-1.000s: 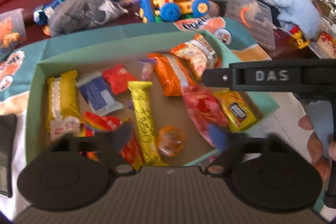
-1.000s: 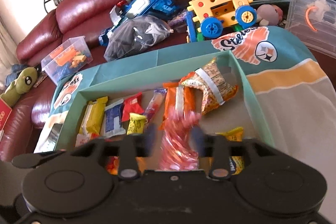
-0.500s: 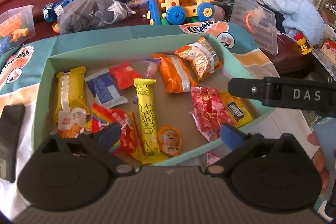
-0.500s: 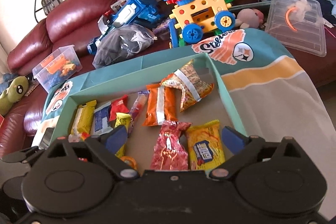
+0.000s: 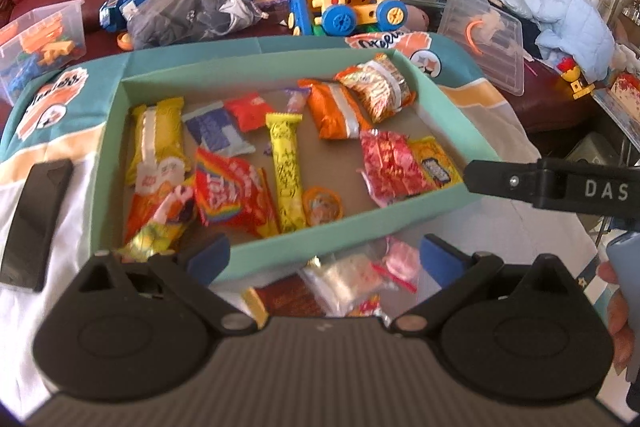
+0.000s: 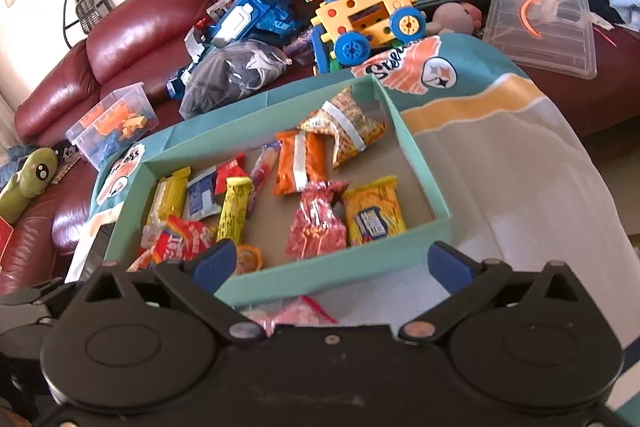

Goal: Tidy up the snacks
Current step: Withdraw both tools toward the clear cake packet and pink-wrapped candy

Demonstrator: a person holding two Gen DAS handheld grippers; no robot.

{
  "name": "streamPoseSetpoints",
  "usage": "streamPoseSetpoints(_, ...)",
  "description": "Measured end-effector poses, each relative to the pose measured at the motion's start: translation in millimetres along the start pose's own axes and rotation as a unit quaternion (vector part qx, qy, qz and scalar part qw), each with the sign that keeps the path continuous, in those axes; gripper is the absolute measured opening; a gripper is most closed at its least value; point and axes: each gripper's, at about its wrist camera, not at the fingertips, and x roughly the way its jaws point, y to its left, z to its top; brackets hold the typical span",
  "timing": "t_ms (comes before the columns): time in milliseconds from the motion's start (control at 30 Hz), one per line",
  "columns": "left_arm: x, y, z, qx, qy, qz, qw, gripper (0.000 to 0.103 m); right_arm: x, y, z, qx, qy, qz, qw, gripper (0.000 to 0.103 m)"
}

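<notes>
A teal box (image 5: 280,251) on a printed cloth holds several snack packets, among them a long yellow bar (image 5: 286,167), a red packet (image 5: 392,167) and a yellow packet (image 5: 432,163). In front of the box lie a clear bag of pink sweets (image 5: 360,275) and a brown bar (image 5: 288,301). My left gripper (image 5: 324,259) is open above these loose snacks, holding nothing. My right gripper (image 6: 330,263) hovers at the front wall of the box (image 6: 320,279). Its jaws are opening, with nothing gripped and a pink packet (image 6: 292,315) below. The red packet (image 6: 316,227) lies in the box.
A black flat device (image 5: 36,219) lies on the cloth left of the box. Behind it, a red sofa (image 6: 140,39) carries toys (image 6: 368,19), a clear bin of bricks (image 6: 112,123) and a clear lid (image 6: 544,27). A hand (image 5: 618,307) shows at the right edge.
Both grippers drew back from over the box to its near side. The right one let go of the red packet, which now lies inside, and both opened wider.
</notes>
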Motion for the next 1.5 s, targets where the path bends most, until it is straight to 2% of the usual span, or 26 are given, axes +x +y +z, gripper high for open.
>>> streamPoseSetpoints(400,8,20,-32,-0.012,0.023,0.016,0.9995,0.103,7,-1,-26,0.012,0.039,0.002,0.999,0.103)
streamPoseSetpoints(467,12,22,-31,-0.013,0.026,0.007,0.9996,0.095,12,0,-27,0.014,0.046,-0.003,0.999,0.098)
streamPoseSetpoints(567,19,20,-28,-0.002,0.027,0.001,0.9996,0.087,21,1,-28,0.02,0.06,0.001,0.998,0.075)
streamPoseSetpoints(700,30,14,-25,0.02,0.029,-0.011,0.9993,0.077,33,7,-28,0.022,0.072,0.013,0.997,0.054)
streamPoseSetpoints(767,35,10,-25,0.034,0.033,-0.015,0.9988,0.07,40,10,-27,0.02,0.08,0.017,0.996,0.039)
streamPoseSetpoints(800,38,9,-26,0.039,0.037,-0.016,0.9984,0.066,44,12,-27,0.019,0.083,0.018,0.996,0.038)
streamPoseSetpoints(833,42,8,-27,0.042,0.044,-0.021,0.998,0.057,48,14,-27,0.018,0.086,0.021,0.996,0.036)
streamPoseSetpoints(867,45,8,-28,0.043,0.052,-0.028,0.9973,0.052,51,17,-27,0.017,0.088,0.025,0.996,0.034)
streamPoseSetpoints(1000,46,2,-37,0.059,0.064,-0.048,0.9951,0.052,62,24,-27,0.009,0.098,0.034,0.995,0.033)
streamPoseSetpoints(1233,43,-3,-45,0.051,0.093,-0.092,0.9901,0.052,67,17,-36,-0.003,0.121,0.028,0.992,0.033)
streamPoseSetpoints(1400,36,4,-42,0.049,0.083,-0.075,0.9926,0.052,51,8,-51,-0.033,0.124,0.026,0.991,0.033)
streamPoseSetpoints(1500,32,3,-31,0.065,0.064,-0.055,0.9943,0.053,44,3,-55,-0.037,0.123,0.025,0.991,0.033)
